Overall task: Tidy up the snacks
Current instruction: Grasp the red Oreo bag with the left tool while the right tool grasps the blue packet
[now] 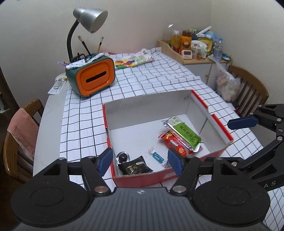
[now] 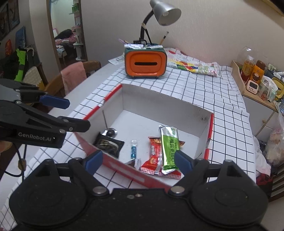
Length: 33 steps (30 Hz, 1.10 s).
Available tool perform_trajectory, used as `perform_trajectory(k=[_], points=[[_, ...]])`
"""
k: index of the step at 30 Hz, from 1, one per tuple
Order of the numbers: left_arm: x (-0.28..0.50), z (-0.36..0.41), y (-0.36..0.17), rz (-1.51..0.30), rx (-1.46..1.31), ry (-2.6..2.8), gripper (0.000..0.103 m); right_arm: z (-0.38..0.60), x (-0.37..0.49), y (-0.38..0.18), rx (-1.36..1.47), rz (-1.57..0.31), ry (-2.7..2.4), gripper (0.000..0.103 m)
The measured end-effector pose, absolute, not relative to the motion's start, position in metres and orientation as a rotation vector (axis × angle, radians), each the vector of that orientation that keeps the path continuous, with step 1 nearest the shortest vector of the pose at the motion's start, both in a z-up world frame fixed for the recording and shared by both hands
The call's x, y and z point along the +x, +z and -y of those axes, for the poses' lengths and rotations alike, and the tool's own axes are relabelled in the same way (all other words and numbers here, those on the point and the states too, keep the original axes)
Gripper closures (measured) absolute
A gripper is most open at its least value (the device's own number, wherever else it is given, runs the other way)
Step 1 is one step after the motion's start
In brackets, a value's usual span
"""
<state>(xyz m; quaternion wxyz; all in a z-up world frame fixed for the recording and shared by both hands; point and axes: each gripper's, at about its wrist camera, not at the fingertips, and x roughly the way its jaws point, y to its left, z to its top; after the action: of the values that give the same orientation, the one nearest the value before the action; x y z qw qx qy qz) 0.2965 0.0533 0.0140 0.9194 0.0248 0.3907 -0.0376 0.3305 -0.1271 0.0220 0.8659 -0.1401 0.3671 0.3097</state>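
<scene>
A red and white cardboard box [image 1: 150,104] [image 2: 205,122] lies open on the checked tablecloth. Inside lie a green bar [image 1: 184,134] [image 2: 169,147] on top of a red snack packet [image 1: 174,144] [image 2: 154,154], a blue wrapped candy [image 1: 158,156] [image 2: 133,151], a black packet [image 1: 135,167] [image 2: 108,144] and a round silver-wrapped sweet [image 1: 122,157] [image 2: 111,133]. My left gripper [image 1: 140,162] is open and empty over the box's near wall. My right gripper [image 2: 139,160] is open and empty above the box's near corner; it also shows at the right of the left wrist view [image 1: 255,131].
An orange and green tissue box [image 1: 92,75] [image 2: 145,61] with pens and a grey desk lamp [image 1: 88,19] [image 2: 165,10] stand at the back. A coloured cloth [image 1: 133,59] [image 2: 191,65] lies behind. Wooden chairs [image 1: 16,142] [image 1: 248,87] flank the table. A cluttered shelf [image 1: 193,46] stands at right.
</scene>
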Motion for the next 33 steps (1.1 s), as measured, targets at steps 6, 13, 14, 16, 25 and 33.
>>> perform_trajectory(k=[6,13,14,16,25,33], points=[[0.265,-0.055,0.022,-0.762,0.037,-0.103,0.027,0.131,0.304,0.032,-0.267,-0.749,0.671,0.007],[0.227,-0.062,0.026,-0.724,0.007,-0.115,0.019,0.141,0.273,0.040,-0.197,-0.718,0.698,0.000],[0.223,-0.063,0.026,-0.721,0.006,-0.114,0.019,0.142,0.268,0.041,-0.187,-0.715,0.702,0.000],[0.212,-0.064,0.025,-0.713,0.013,-0.113,0.019,0.144,0.259,0.041,-0.178,-0.708,0.711,0.000],[0.164,-0.070,0.014,-0.679,0.007,-0.090,0.005,0.157,0.216,0.022,-0.128,-0.695,0.748,0.000],[0.135,-0.065,-0.017,-0.764,-0.031,-0.110,0.004,0.172,0.197,-0.016,-0.124,-0.793,0.677,0.000]])
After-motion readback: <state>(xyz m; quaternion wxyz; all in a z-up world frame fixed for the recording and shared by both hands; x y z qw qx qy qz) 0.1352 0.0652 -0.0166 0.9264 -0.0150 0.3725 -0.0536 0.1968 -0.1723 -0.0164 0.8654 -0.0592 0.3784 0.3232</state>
